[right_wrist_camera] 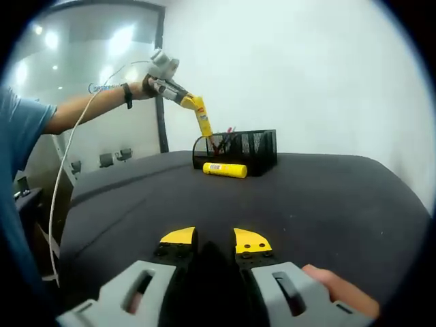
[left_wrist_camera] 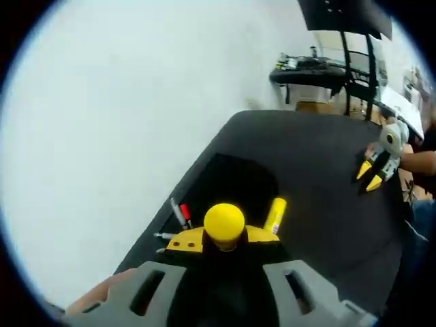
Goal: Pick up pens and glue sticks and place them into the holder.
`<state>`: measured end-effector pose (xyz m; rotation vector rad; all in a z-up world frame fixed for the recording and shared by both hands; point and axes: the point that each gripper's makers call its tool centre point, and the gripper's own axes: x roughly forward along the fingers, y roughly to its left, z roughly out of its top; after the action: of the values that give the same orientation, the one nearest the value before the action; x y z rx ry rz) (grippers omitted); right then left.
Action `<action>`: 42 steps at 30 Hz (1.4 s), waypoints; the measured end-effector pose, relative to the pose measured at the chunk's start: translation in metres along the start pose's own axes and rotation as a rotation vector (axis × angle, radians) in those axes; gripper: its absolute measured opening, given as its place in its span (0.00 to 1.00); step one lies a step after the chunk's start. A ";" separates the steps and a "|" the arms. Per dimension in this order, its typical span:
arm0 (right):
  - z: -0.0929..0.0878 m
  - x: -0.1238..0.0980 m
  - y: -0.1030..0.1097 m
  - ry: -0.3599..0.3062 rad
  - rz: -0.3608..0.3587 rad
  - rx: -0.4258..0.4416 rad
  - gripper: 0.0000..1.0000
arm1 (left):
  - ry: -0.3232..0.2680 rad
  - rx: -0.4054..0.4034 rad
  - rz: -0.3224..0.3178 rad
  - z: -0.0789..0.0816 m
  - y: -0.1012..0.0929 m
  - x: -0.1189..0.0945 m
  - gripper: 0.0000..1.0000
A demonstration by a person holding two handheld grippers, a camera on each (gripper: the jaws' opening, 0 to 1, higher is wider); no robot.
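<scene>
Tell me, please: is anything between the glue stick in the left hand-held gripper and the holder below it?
Nothing visible. The left hand-held gripper holds the glue stick directly above the black mesh holder, with only open air between them.

The left gripper (right_wrist_camera: 185, 99) and the right gripper (right_wrist_camera: 215, 242) have yellow tips on black jaws and grey bodies with slots. The person wears a blue short sleeve (right_wrist_camera: 20, 122) and a dark wristband (right_wrist_camera: 127, 95).

Black table (right_wrist_camera: 327, 197) (holder (right_wrist_camera: 238, 151), glue stick (right_wrist_camera: 224, 169))
</scene>
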<state>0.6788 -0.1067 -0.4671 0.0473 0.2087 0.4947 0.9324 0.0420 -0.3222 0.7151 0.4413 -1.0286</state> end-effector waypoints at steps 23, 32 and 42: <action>0.001 0.002 -0.003 -0.009 0.010 0.000 0.17 | -0.004 -0.412 0.174 -0.063 0.033 0.043 0.15; 0.001 0.004 -0.006 -0.004 0.010 -0.002 0.17 | 0.005 -0.474 0.182 -0.073 0.021 0.054 0.15; 0.001 0.002 -0.003 -0.004 0.011 -0.002 0.17 | -0.025 -0.537 0.230 -0.073 0.026 0.061 0.15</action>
<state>0.6826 -0.1086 -0.4671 0.0472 0.2037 0.5053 0.9831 0.0657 -0.4035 0.2623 0.5694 -0.6580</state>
